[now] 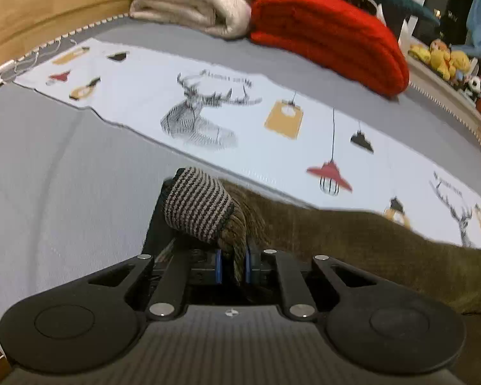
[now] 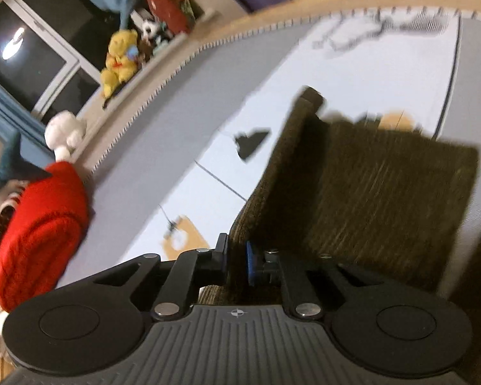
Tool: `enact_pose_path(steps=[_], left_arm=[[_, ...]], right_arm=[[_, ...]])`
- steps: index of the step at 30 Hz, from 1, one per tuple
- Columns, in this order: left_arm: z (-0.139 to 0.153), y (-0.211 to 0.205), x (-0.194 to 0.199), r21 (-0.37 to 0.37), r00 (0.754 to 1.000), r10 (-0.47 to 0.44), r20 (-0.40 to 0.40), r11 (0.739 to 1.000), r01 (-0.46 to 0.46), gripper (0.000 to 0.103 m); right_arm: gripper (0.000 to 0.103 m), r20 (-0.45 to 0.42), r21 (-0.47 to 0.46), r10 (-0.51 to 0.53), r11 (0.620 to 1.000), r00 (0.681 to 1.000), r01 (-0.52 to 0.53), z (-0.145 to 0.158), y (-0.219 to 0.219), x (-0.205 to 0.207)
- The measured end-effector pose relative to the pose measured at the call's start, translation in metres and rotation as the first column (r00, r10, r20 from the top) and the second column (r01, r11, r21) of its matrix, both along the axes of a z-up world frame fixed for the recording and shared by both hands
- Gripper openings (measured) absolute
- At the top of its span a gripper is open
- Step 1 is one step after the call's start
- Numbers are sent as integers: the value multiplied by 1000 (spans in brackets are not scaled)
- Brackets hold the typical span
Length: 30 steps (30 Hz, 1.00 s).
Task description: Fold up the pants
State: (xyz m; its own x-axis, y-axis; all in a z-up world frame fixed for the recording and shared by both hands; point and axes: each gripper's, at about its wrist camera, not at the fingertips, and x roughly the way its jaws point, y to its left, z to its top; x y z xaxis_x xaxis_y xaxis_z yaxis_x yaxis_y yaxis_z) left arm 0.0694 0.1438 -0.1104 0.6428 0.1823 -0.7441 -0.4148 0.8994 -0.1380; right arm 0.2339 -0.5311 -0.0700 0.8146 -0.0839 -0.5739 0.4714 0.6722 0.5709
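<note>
The left gripper (image 1: 233, 264) and right gripper (image 2: 237, 261) each pinch the olive pants (image 1: 352, 240) near the red sweater (image 1: 330, 35); thin corduroy bites could slip, dropping the fold

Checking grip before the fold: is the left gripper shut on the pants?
Shut. The left gripper pinches the olive pants between its blue pads, just below the striped cuff.

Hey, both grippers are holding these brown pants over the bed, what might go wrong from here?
The left hand-held gripper pinches only a thin bunch of pants beside the striped cuff, so it may slip out. The right hand-held gripper grips just an edge. A wide swing might brush the red sweater.
</note>
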Motion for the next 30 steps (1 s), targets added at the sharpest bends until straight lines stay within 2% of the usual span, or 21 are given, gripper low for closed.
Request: enact_pose_path(steps=[3,7,10,12,14,16,18,19,21,25,27,30], left_arm=[[10,5,-9,-12,999,10,36,1000,-10,13],[24,15,-31,-10,997,19,75,1000,-18,12],[32,24,-50,6,998,3,65,1000,-3,12],[27,27,-61,20,1000,-19,1,1000,19,13],[15,31,-64,15,994,-39,-105,999,41,13],[-3,37,-62,-30,973,-50,-227,999,44,14],[-12,47,-63,-93,957,-19,-291,996,-9,25],[-9,51,-64,-102,959,5,-285,994,-36,30],[4,53,-66,-63,964,60,-258,995,-79,38],[30,44,-68,67,975,143,-170,989,-134,41],[39,34,-63,97,983,130,-132,988,-117,41],[45,11,-58,141,994,46,-97,990,-32,41]], right_arm=[[11,2,-25,-23,999,1000,23,39,10,-29],[11,-4,-60,-57,997,998,57,86,22,-105],[11,-14,-112,-80,991,997,78,96,30,-172],[11,-64,-93,-95,992,993,89,84,23,-207],[11,-188,-51,-93,995,978,85,57,12,-232],[11,-351,33,-69,996,934,86,22,-4,-244],[11,-408,133,-18,988,913,79,-2,-19,-250],[14,-416,158,5,985,909,67,-8,-28,-251],[19,-392,188,5,979,920,76,-11,-43,-253],[20,-322,153,-149,966,935,207,-5,-72,-257],[20,-303,181,-197,949,932,260,-11,-85,-259],[20,-294,214,-259,920,920,328,-20,-101,-256]])
